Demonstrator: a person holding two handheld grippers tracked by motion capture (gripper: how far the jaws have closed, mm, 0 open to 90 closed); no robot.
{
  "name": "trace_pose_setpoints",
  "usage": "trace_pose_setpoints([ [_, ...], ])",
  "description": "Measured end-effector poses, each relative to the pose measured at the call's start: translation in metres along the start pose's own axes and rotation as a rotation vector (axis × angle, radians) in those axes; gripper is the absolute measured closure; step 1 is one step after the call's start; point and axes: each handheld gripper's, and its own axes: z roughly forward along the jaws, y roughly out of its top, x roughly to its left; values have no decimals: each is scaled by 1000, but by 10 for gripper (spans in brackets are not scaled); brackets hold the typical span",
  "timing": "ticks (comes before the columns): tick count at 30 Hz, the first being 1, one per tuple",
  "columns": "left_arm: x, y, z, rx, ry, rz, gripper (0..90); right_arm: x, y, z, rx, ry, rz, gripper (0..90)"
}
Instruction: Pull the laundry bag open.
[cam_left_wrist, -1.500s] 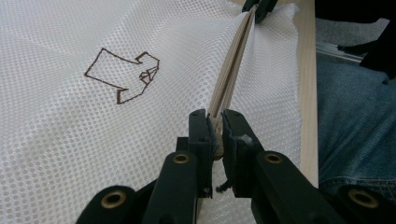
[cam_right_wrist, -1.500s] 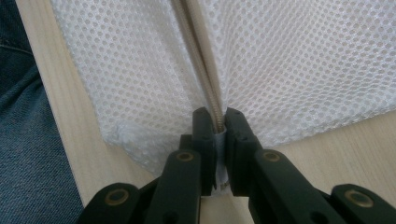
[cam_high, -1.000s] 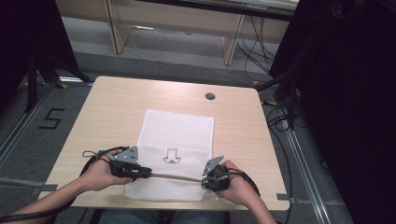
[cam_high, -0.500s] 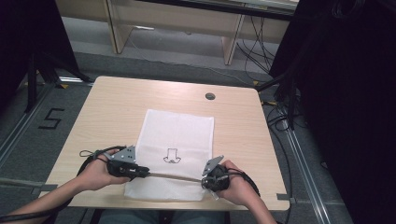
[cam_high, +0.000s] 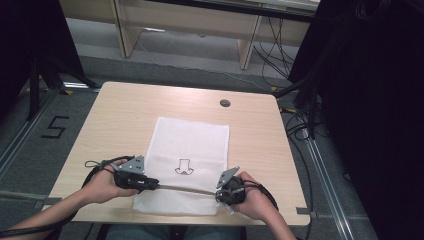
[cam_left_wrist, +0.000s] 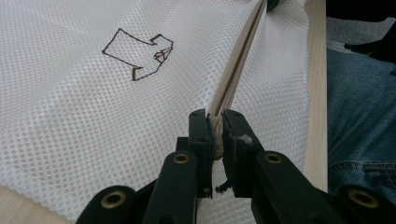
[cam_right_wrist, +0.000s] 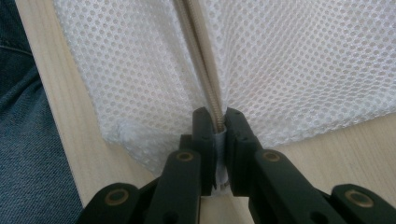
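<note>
Both claws, the left claw (cam_high: 150, 183) and the right claw (cam_high: 222, 194), are clamped on the ends of the zipper (cam_high: 186, 189) of the white mesh bag (cam_high: 192, 145) lying on the surface (cam_high: 120, 115), pulling it tight, so next probably comes sliding it open.

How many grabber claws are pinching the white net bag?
2. The left gripper pinches the zipper strip of the mesh bag near its left end; the right gripper pinches the strip near its right end.

White mesh bag (cam_high: 192, 150), brown arrow (cam_high: 183, 167)
</note>
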Motion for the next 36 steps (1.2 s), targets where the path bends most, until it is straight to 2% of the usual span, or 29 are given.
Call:
trace_pose_setpoints([
  [1,0,0,-1,7,2,9,822,0,0,0,2,1,-1,849],
  [2,0,-1,0,-8,-5,-3,822,0,0,0,2,1,0,849],
  [4,3,-2,-3,7,21,16,822,0,0,0,2,0,0,849],
  [5,4,-3,-3,-2,14,-7,822,0,0,0,2,3,2,849],
  [6,5,-4,-6,4,22,-4,822,0,0,0,3,2,4,849],
  [10,5,-6,-6,-7,9,-25,822,0,0,0,2,2,2,849],
  [11,6,-5,-7,9,17,4,822,0,0,0,3,3,3,849],
  [14,5,-6,-7,-3,15,-16,822,0,0,0,2,0,2,849],
  [16,7,-5,-8,2,17,9,822,0,0,0,2,-2,1,849],
  [20,7,-7,-8,0,11,2,822,0,0,0,2,0,3,849],
  [22,5,-8,-7,-9,2,-23,822,0,0,0,2,1,1,849],
  [25,6,-8,-8,-4,0,-16,822,0,0,0,2,0,2,849],
  [28,7,-10,-9,17,29,-3,822,0,0,0,0,-4,1,849],
  [30,11,-14,-14,4,26,-34,823,0,-1,-1,1,-1,4,849],
  [31,12,-15,-15,6,29,-26,823,0,-1,-1,2,-2,8,849],
  [32,11,-15,-16,-8,19,-47,822,0,0,-1,5,0,7,849],
  [33,10,-15,-17,0,30,-22,822,0,0,-1,5,2,6,849],
  [36,9,-15,-15,3,32,-24,822,0,0,-1,5,0,5,849],
])
